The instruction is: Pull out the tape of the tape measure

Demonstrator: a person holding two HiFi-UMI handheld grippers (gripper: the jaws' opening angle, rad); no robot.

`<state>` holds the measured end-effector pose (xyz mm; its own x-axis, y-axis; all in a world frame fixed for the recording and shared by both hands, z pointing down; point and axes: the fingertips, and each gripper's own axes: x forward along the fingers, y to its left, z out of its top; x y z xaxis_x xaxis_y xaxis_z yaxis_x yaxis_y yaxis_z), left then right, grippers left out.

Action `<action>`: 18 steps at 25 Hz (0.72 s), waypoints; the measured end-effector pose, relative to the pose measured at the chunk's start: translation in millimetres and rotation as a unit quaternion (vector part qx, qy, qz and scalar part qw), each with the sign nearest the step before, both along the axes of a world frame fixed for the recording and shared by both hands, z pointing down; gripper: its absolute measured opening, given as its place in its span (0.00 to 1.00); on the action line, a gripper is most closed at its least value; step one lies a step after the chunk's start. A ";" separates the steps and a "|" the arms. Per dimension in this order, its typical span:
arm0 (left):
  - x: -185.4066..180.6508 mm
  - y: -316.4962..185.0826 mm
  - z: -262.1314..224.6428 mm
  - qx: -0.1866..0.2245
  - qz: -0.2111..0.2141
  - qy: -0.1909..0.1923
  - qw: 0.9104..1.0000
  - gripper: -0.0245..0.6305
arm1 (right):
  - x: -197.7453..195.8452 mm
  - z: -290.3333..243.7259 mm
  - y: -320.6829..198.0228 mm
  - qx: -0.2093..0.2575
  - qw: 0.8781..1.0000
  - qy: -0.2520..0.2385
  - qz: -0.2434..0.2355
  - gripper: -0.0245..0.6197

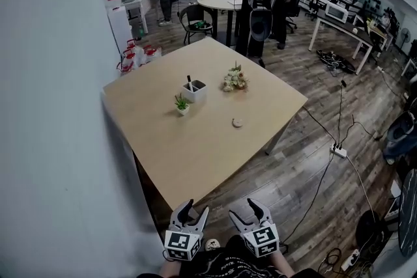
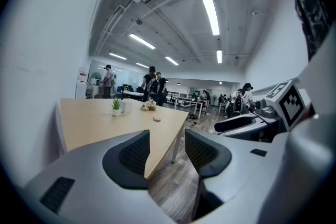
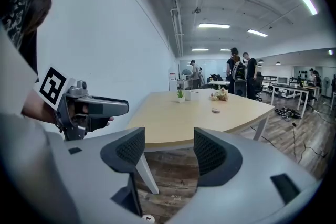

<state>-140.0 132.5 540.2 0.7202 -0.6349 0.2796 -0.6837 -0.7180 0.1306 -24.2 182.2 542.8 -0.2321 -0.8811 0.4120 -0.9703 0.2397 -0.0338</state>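
Left gripper (image 1: 193,212) and right gripper (image 1: 248,212) are both hanging open, empty; tape measure (image 1: 237,122) is looking small, light, probably skiddy, so I'd pinch its rim.

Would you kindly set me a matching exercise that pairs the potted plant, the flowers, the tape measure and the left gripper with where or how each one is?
Things:
1. potted plant
2. flowers
3. tape measure
4. left gripper

Places or states:
A. jaws apart, empty, short of the table
B. lying alone, apart from the other tabletop things
C. right beside the white holder
D. closest to the table's far right edge

Pairs: 1-C, 2-D, 3-B, 4-A.
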 end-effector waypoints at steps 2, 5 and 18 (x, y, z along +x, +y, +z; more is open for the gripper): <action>0.7 -6.0 1.0 -0.002 0.001 -0.002 1.000 0.36 | 2.2 1.7 -7.3 -0.001 1.000 -0.002 0.001 0.49; 1.5 -16.9 4.9 -0.006 -0.003 -0.003 1.000 0.36 | 9.4 3.0 -20.7 -0.003 1.000 0.000 0.007 0.49; 32.0 -100.4 24.1 -0.029 -0.055 -0.011 0.998 0.36 | 69.3 22.8 -120.7 -0.012 1.000 -0.004 -0.012 0.49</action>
<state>-108.0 32.1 564.3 0.6410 -0.6916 0.3329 -0.7605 -0.6309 0.1537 45.1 61.5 565.6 -0.2572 -0.8652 0.4304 -0.9637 0.2626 -0.0479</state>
